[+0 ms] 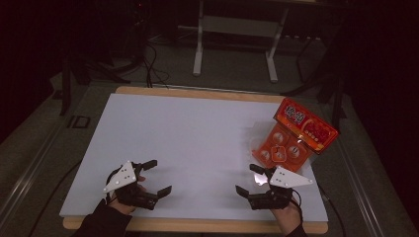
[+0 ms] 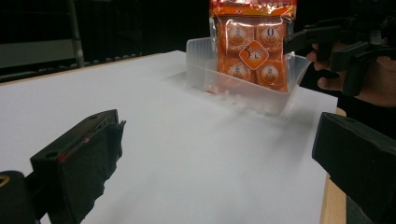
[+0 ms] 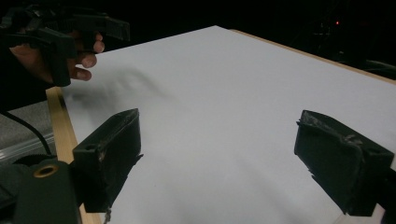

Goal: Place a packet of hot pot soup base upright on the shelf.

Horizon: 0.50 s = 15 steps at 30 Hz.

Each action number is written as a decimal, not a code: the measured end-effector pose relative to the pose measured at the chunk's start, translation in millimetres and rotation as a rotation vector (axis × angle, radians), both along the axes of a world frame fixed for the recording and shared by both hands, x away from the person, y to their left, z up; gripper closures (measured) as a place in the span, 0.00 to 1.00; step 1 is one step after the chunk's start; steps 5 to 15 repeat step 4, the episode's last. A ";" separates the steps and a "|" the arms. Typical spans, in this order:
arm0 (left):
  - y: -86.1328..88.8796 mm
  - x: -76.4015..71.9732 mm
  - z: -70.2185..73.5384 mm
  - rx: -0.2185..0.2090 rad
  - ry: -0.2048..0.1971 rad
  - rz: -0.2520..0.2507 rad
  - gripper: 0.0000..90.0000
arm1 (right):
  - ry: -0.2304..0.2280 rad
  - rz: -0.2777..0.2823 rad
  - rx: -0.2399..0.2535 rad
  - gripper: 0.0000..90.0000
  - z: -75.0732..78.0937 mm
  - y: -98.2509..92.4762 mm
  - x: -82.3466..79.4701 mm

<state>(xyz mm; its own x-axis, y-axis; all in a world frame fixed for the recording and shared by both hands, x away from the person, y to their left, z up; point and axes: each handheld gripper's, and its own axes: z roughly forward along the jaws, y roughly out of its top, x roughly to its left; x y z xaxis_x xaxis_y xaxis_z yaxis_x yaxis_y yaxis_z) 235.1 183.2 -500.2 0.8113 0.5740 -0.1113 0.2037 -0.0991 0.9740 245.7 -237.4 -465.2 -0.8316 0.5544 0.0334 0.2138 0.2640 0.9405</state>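
An orange snack package (image 1: 298, 132) with several round pieces behind its window leans in a clear plastic tray (image 1: 257, 134) at the right side of the white table top (image 1: 192, 128). My left gripper (image 1: 159, 176) is open over the near left of the table, nothing between its jaws. My right gripper (image 1: 245, 178) is open near the front right, just short of the tray, also empty. In the left gripper view its own gripper (image 2: 219, 154) faces the package (image 2: 252, 46) and tray (image 2: 243, 91), with the right gripper (image 2: 327, 42) beside them. In the right gripper view its gripper (image 3: 224, 154) looks across bare table toward the left gripper (image 3: 70, 28).
The white top lies on a wooden board whose edge (image 1: 197, 225) shows at the front. Behind the table stand a white desk frame (image 1: 198, 44) and cables (image 1: 153, 64) on a dark floor. A metal rail (image 1: 29, 163) runs along the left.
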 end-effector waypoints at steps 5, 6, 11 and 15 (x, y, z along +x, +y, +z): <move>-1.7 -0.3 -1.1 0.005 0.002 -0.005 0.02 | 0.000 -0.006 0.004 0.16 0.4 -1.1 0.4; -1.7 -0.3 -1.1 0.005 0.002 -0.005 0.02 | 0.000 -0.006 0.004 0.16 0.4 -1.1 0.4; -1.7 -0.3 -1.1 0.005 0.002 -0.005 0.02 | 0.000 -0.006 0.004 0.16 0.4 -1.1 0.4; -1.7 -0.3 -1.1 0.005 0.002 -0.005 0.02 | 0.000 -0.006 0.004 0.16 0.4 -1.1 0.4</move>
